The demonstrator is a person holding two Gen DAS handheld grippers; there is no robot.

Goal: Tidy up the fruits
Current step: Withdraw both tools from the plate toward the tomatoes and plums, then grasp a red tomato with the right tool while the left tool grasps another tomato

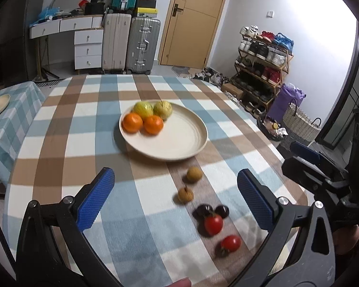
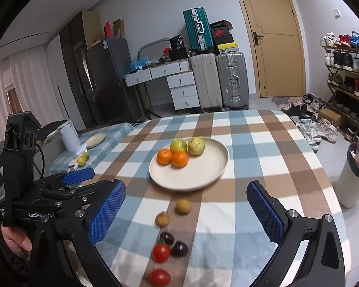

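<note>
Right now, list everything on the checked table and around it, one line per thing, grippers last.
plate: 1, cream, middle of the checked table
oranges: 2, orange, on the plate's left part, touching
green-yellow fruits: 2, on the plate behind the oranges
longans: 2, tan, on the cloth just in front of the plate
dark plums: 2, dark purple, nearer than the longans
tomatoes: 2, red, nearest
suitcases: 3, beige, silver, teal, by the far wall
shoe rack: 1, wooden, right wall
left gripper: open, empty
right gripper: open, empty
</note>
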